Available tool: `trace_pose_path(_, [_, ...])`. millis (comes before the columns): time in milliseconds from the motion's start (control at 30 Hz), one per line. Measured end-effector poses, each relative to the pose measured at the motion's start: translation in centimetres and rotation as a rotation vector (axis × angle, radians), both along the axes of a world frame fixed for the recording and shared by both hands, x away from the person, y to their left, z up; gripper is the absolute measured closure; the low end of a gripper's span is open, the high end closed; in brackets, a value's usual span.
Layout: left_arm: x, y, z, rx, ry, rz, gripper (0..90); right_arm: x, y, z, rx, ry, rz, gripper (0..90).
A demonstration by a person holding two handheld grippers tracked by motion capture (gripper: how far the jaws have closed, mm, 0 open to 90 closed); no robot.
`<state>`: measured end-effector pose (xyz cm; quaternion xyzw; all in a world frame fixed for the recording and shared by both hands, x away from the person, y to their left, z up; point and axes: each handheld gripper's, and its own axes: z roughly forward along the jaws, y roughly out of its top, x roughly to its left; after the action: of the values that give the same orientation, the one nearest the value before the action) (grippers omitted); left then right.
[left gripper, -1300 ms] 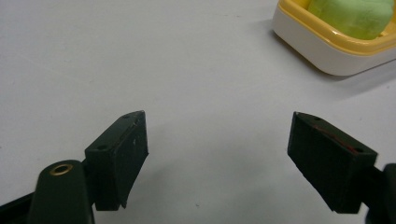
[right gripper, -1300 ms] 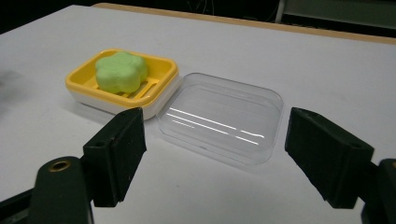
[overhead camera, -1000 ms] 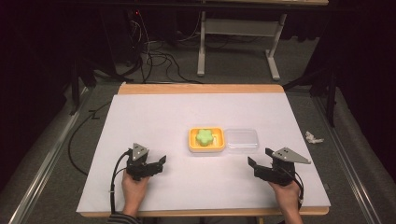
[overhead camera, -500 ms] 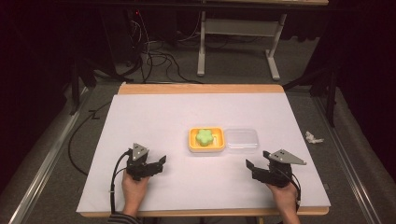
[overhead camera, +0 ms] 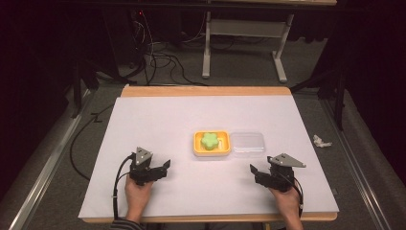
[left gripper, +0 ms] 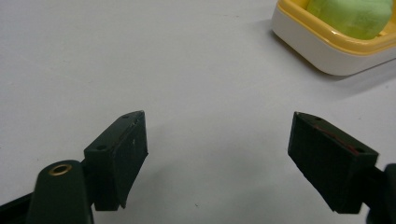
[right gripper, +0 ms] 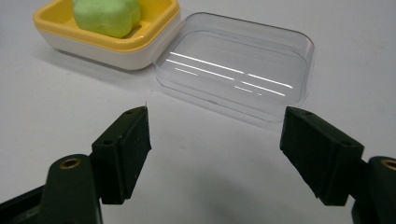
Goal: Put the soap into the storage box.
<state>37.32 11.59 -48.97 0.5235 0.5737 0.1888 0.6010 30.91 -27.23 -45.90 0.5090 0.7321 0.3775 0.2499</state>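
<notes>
High view: one yellow-and-white plastic soap dish [overhead camera: 212, 143] holding one green flower-shaped soap [overhead camera: 209, 140] sits mid-table, one clear plastic lid [overhead camera: 247, 144] touching its right side. Two grippers, left gripper [overhead camera: 166, 167] and right gripper [overhead camera: 253, 170], rest apart, jaws spread, empty.

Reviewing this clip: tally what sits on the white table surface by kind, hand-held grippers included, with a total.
Yellow soap dish: 1
Green flower-shaped soap in it: 1
Clear plastic lid lying beside the dish: 1
Hand-held grippers, left hand-held gripper and right hand-held gripper, both open: 2
Total: 5
</notes>
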Motion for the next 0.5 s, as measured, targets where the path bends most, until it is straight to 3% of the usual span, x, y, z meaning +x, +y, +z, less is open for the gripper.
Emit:
trace_pose_path(233, [0.0,0.0,0.0,-0.002,0.0,-0.003,20.3,0.4,0.1,-0.8,-0.022,0.029,-0.005,25.2])
trace_pose_path(500, [0.0,0.0,0.0,-0.002,0.001,-0.005,19.8,0.8,-0.1,-1.1,-0.039,0.025,-0.034,25.7])
